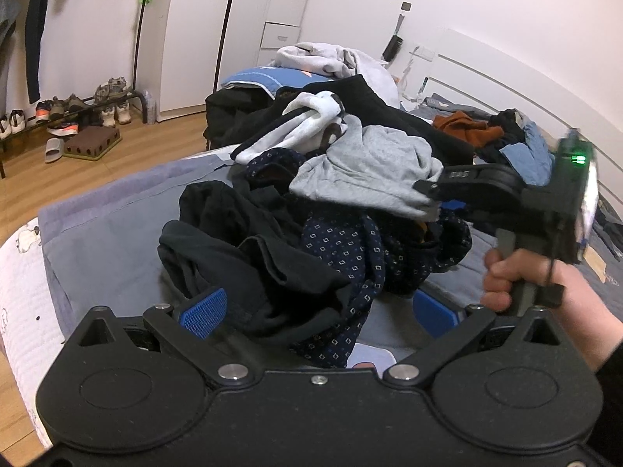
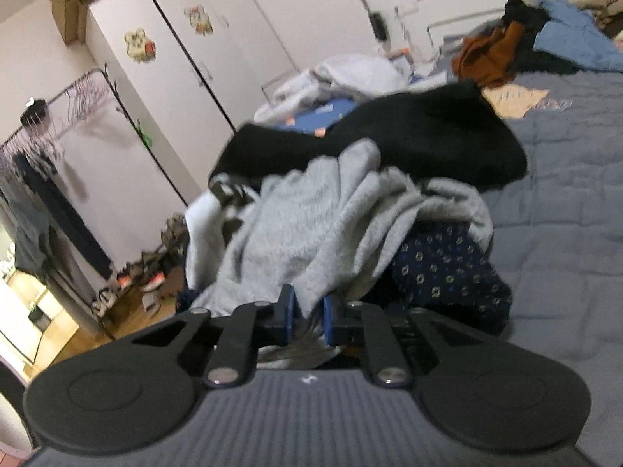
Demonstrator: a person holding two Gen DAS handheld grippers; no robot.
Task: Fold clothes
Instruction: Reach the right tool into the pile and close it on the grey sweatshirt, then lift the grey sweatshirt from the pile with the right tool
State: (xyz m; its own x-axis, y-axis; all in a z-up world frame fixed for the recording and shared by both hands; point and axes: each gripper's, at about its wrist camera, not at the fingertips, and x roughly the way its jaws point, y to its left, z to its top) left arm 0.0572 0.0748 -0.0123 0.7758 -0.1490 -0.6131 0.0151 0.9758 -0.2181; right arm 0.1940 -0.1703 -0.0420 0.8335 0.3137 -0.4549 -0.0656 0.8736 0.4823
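Behind the jaws, the left gripper (image 1: 318,307) is a matte black body with two round raised discs, black linkage arms pinned with silver rivets, one small centre screw, and fingers faced with ribbed blue pads (image 1: 205,312). The right gripper (image 2: 308,313) is built alike, though the plate behind its jaws is grey and ribbed, with the same black discs and silver pins to either side. Seen from the left wrist, its block well behind the jaws carries a green light, and the hand (image 1: 545,292) on its grey handle ends in a dark sleeve.
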